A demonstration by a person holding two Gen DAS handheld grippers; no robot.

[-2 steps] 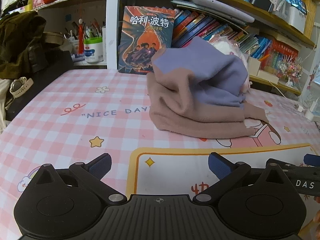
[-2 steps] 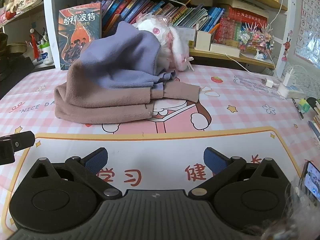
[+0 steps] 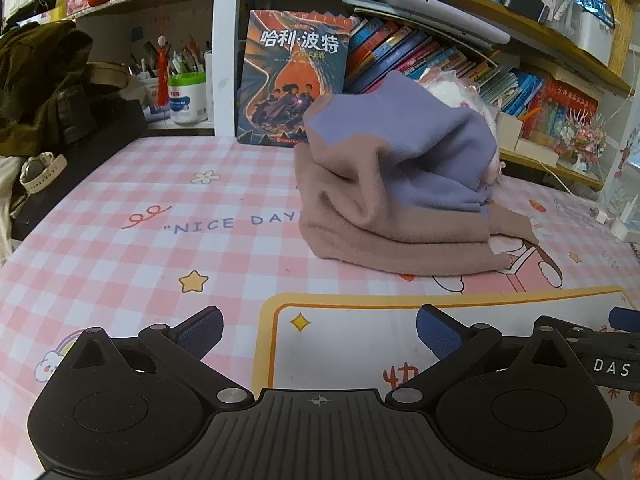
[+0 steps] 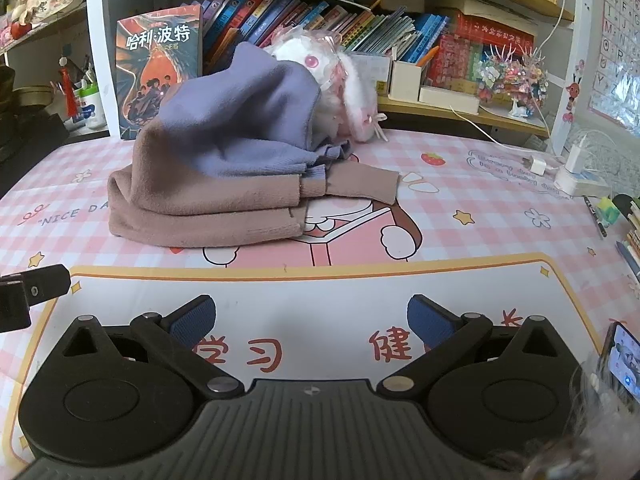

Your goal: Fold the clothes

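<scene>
Left wrist view: left tongs spread wide, nothing between the blue pads, hovering over the counter. Tip of the right tongs pokes in at the lower right edge. Containers: white tub with green lid on the shelf at upper left, holding what I can't tell; pen cup behind it stuffed with pens and brushes. Bookshelf across the upper right, packed with leaning books, a white tablet-like slab lying on top of them. Task item: mauve-and-lavender garment, bunched in a heap, centre right of frame, well apart from the tongs. Harry Potter book stands upright behind it. Counter cover is a pink-check mat printed "NICE DAY". Dark green jacket and a wristwatch at the left edge.

Right wrist view: right tongs also released, empty, over the white panel of the mat. Garment sits centre left, lavender part on top, mauve folds below, one sleeve trailing right. White plush rabbit just behind it, partly covered by the lavender cloth. Open white box on the low shelf, an orange pencil sticking out. Charger and power strip at right, cable running up. Alphabet poster upper right. Phone screen lower right.
</scene>
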